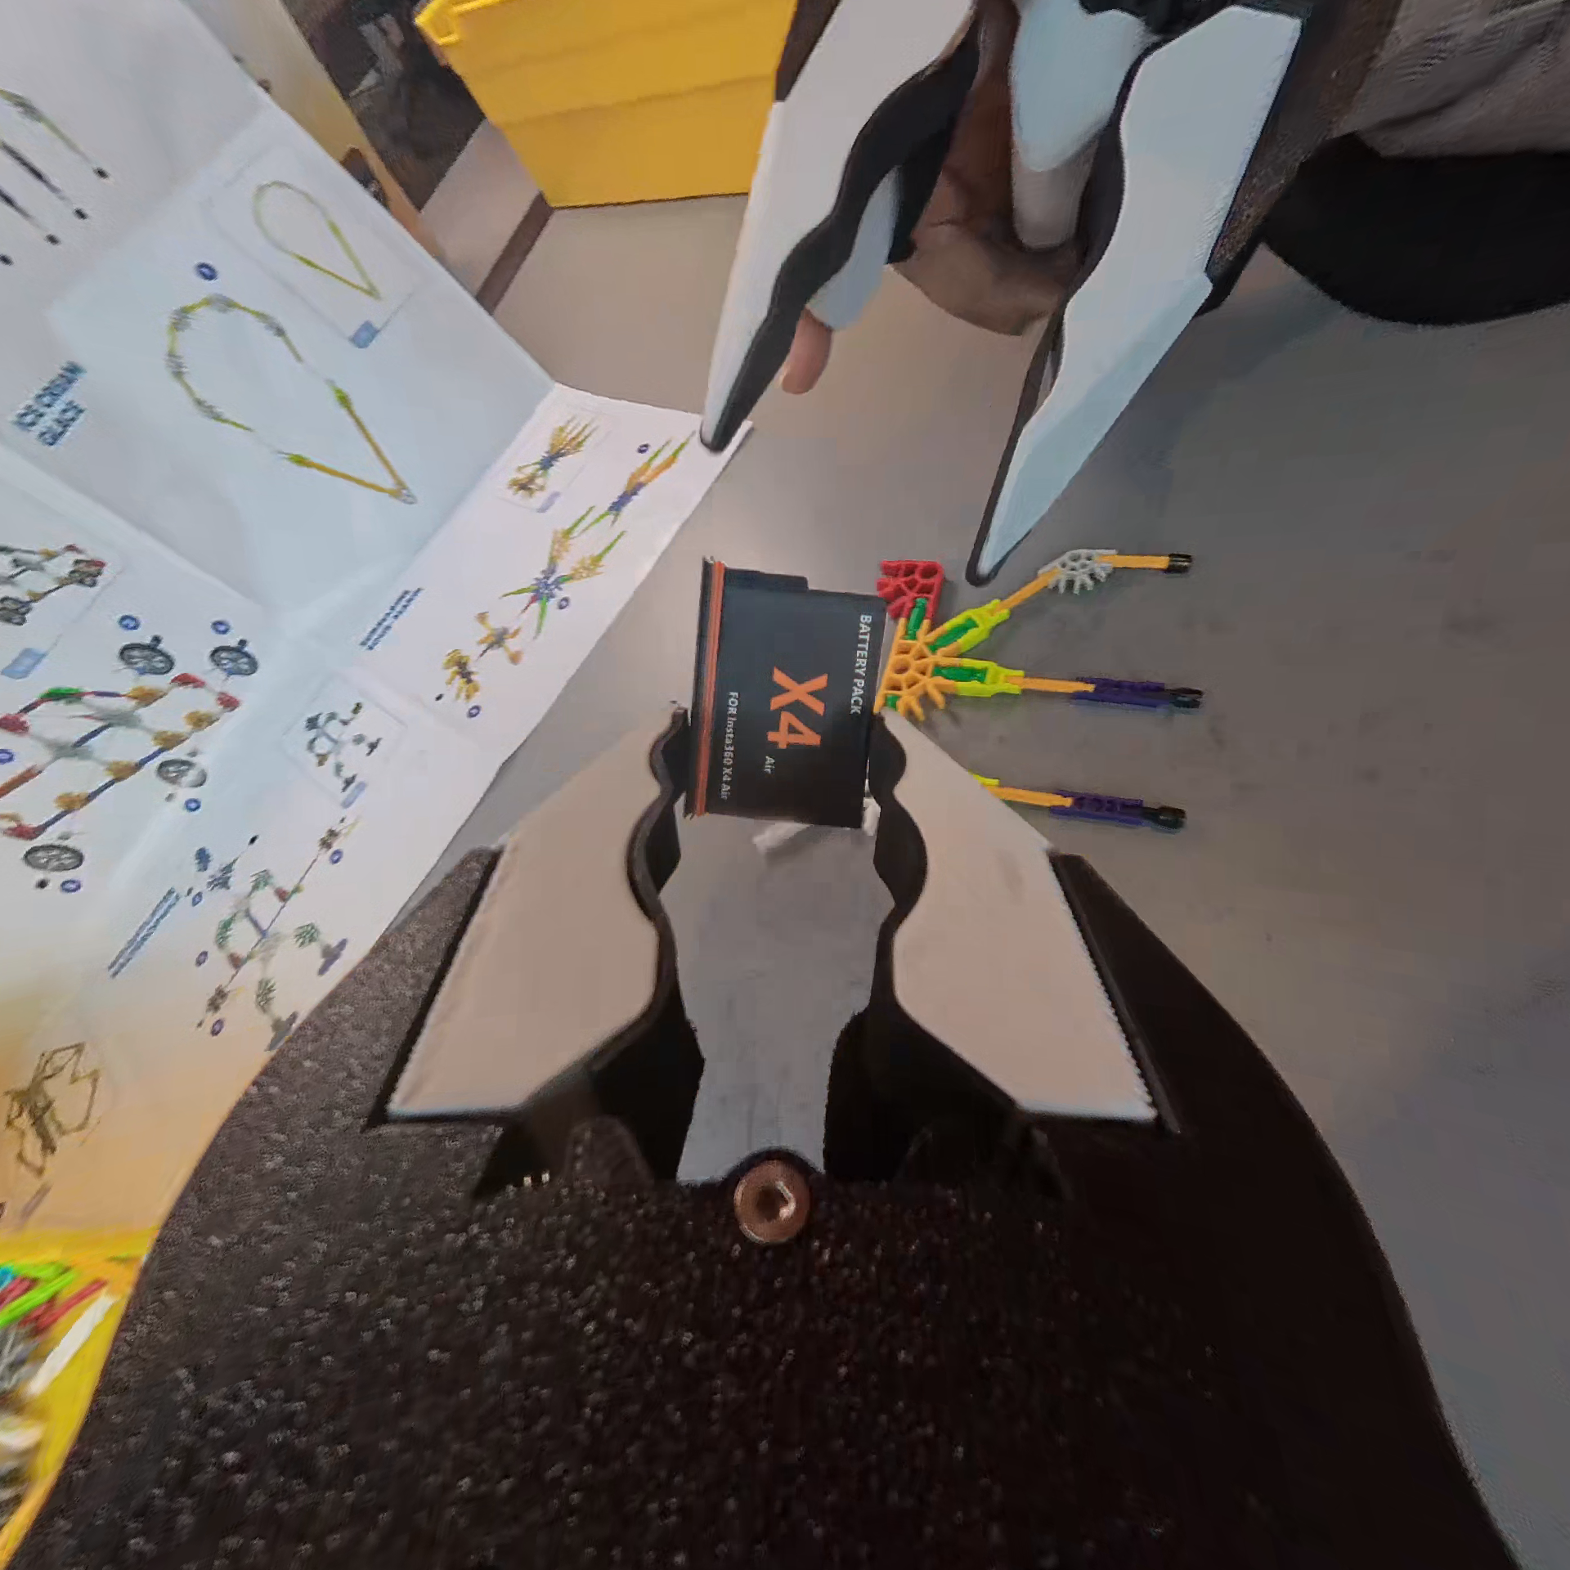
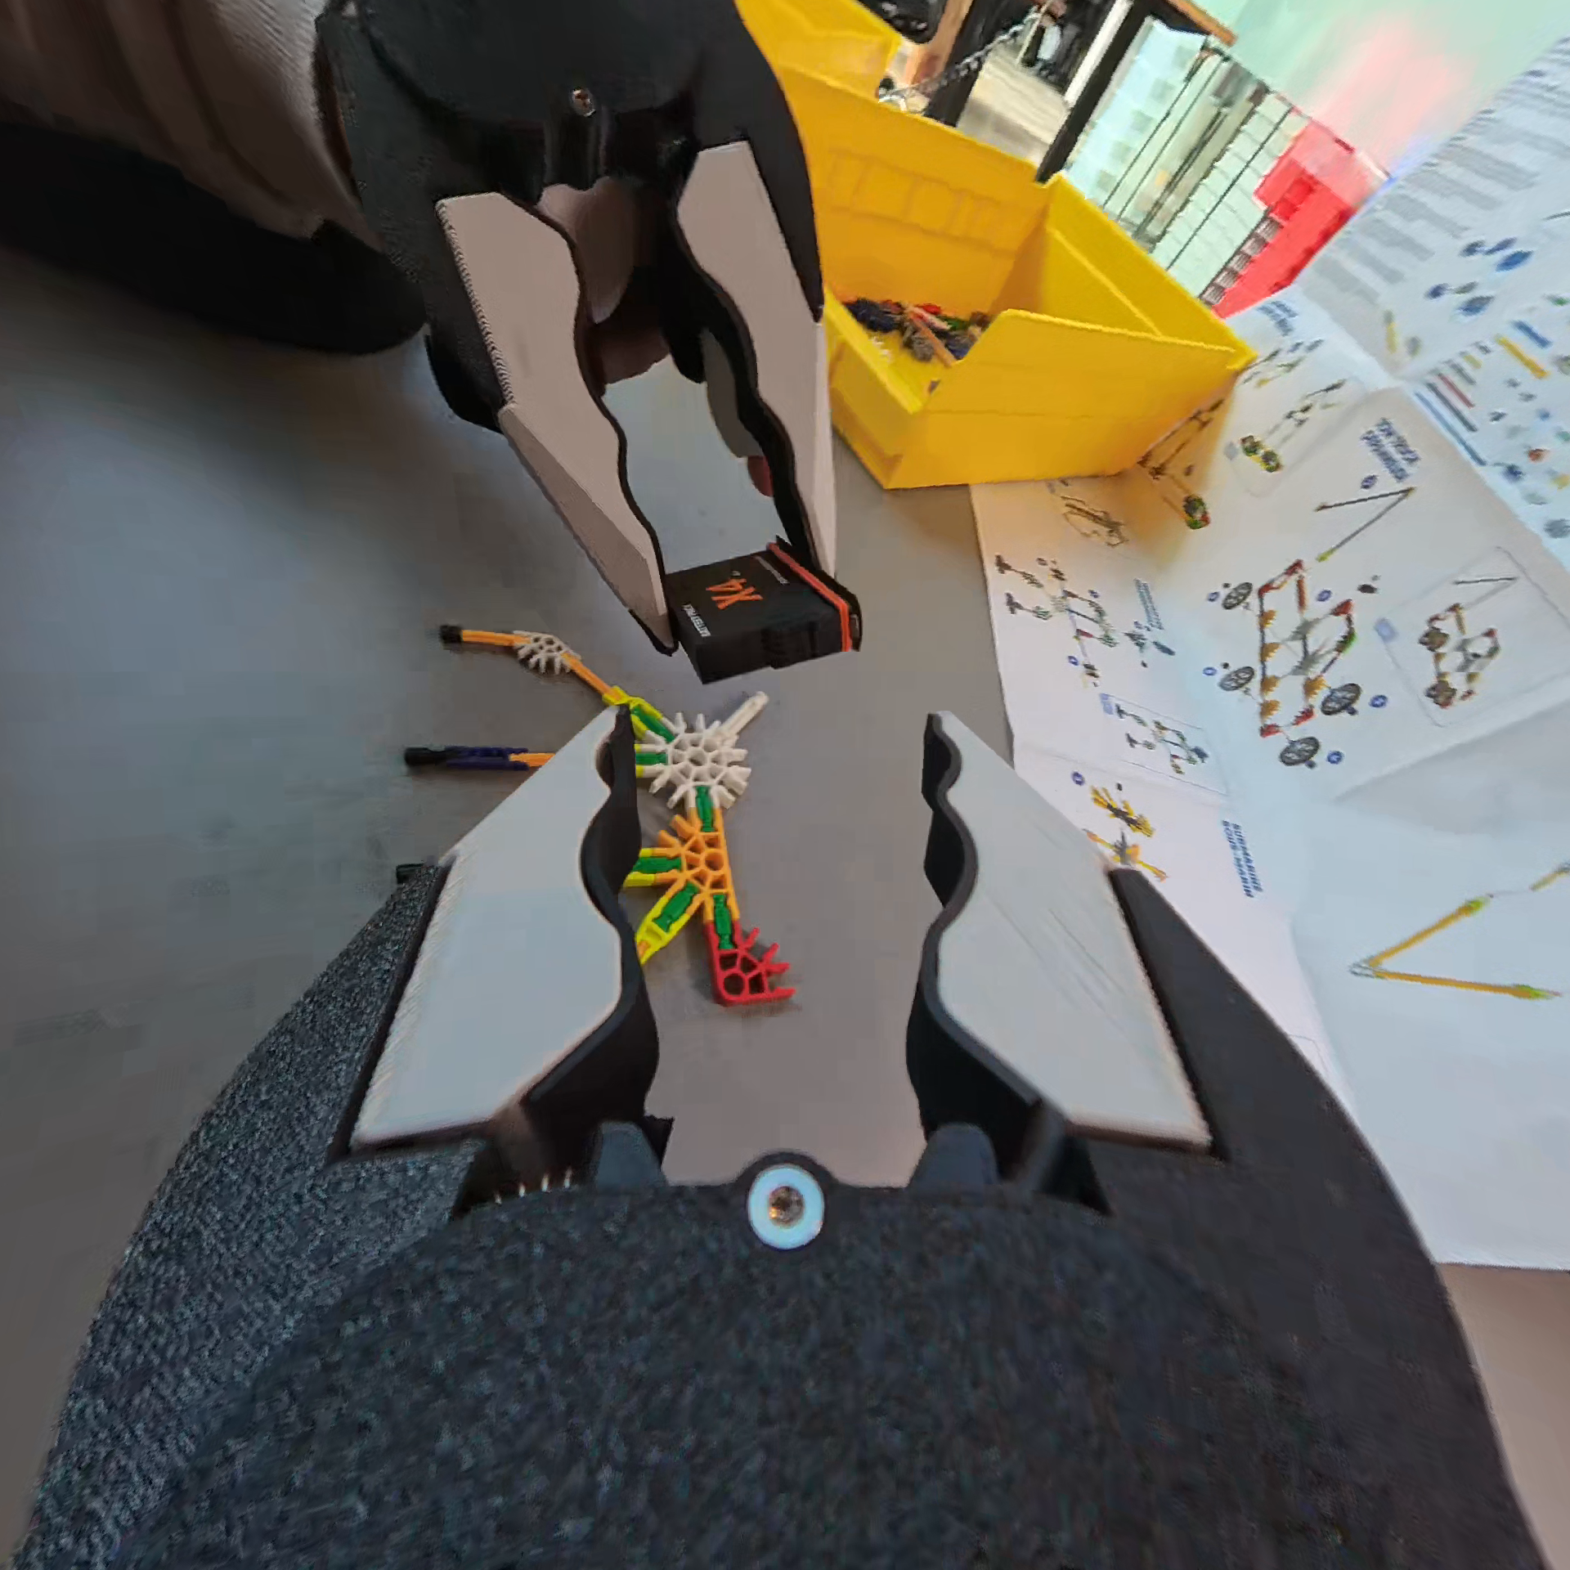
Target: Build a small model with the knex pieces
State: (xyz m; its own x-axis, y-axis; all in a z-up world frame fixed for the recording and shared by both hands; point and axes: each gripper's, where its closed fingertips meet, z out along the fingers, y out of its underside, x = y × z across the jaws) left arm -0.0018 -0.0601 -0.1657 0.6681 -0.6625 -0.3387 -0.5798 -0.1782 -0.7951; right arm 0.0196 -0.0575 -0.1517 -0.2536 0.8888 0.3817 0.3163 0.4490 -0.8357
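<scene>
Left gripper [image 1: 777, 756]: jaws clenched on a black block with an orange band [image 1: 786, 697], held at the fingertips only, clear of the desk [image 1: 1274, 934]. The grip takes the block's lower end; most of its body projects beyond the tips. Risk: the block pivots or slips out under any jolt, since the contact area is small.

Right gripper [image 2: 773, 739]: jaws released, empty, hovering above a rod-and-connector toy model [image 2: 697, 849] lying flat on the desk directly below the block. Risk: a dropped block strikes the model and may unseat its rods.

An instruction sheet [image 2: 1274, 680] lies beside the model; a yellow bin [image 2: 1045, 408] stands behind the block. Risk: the right gripper's open fingers snag the sheet's edge.
</scene>
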